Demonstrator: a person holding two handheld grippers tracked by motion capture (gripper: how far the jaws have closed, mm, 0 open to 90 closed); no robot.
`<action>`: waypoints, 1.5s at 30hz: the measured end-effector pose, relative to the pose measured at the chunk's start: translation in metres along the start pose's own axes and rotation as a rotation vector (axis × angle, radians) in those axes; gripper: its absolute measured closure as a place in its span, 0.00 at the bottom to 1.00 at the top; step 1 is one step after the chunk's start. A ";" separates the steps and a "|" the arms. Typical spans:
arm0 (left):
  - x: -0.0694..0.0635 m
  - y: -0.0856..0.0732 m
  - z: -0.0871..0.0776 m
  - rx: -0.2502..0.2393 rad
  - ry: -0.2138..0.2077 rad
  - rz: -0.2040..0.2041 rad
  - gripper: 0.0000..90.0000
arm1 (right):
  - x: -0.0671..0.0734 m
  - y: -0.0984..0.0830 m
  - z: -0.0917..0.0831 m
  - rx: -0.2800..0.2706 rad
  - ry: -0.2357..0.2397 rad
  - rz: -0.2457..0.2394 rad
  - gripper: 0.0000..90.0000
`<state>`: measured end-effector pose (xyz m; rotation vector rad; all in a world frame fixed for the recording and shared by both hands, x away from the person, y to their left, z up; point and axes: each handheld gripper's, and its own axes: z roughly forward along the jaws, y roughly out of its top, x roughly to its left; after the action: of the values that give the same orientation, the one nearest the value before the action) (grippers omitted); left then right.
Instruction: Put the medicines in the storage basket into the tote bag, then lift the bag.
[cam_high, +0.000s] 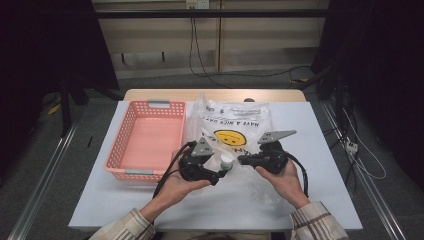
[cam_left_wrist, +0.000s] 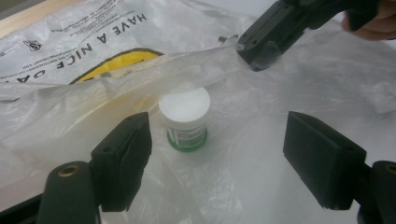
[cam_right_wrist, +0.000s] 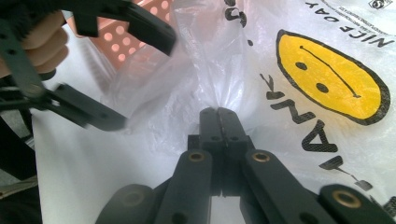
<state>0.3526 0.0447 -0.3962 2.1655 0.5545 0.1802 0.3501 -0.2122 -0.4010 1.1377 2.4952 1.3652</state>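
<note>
A clear plastic bag (cam_high: 235, 125) printed with a yellow smiley lies on the white table (cam_high: 320, 165). My right gripper (cam_high: 242, 160) is shut on the bag's upper layer (cam_right_wrist: 219, 100) and holds it up, so the mouth gapes. A small bottle (cam_high: 226, 161) with a white cap and green label (cam_left_wrist: 184, 119) stands upright on the lower plastic at the mouth. My left gripper (cam_left_wrist: 217, 119) is open just in front of the bottle, both jaws apart from it. The left gripper (cam_right_wrist: 140, 81) appears blurred beside the bag. The right gripper's tip (cam_left_wrist: 254, 53) pinches the lifted edge.
A pink slotted basket (cam_high: 119, 135) stands left of the bag, close behind my left hand (cam_high: 175, 187); its wall (cam_right_wrist: 116, 46) is visible past the left jaws. Cables run on the floor beyond the table's far edge. Bare tabletop lies to the right of the bag.
</note>
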 end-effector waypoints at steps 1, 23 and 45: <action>0.000 -0.002 -0.003 -0.003 0.003 -0.004 0.26 | 0.000 0.000 0.000 0.000 -0.002 0.001 1.00; 0.001 -0.035 -0.068 -0.086 0.069 -0.022 0.23 | 0.005 -0.004 0.006 0.032 0.005 -0.022 1.00; -0.022 -0.072 -0.086 -0.081 0.090 -0.005 0.21 | 0.014 -0.018 -0.018 -0.030 -0.078 0.028 0.62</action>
<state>0.2824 0.1345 -0.3984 2.0847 0.5935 0.2932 0.3225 -0.2213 -0.3999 1.1999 2.4061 1.3325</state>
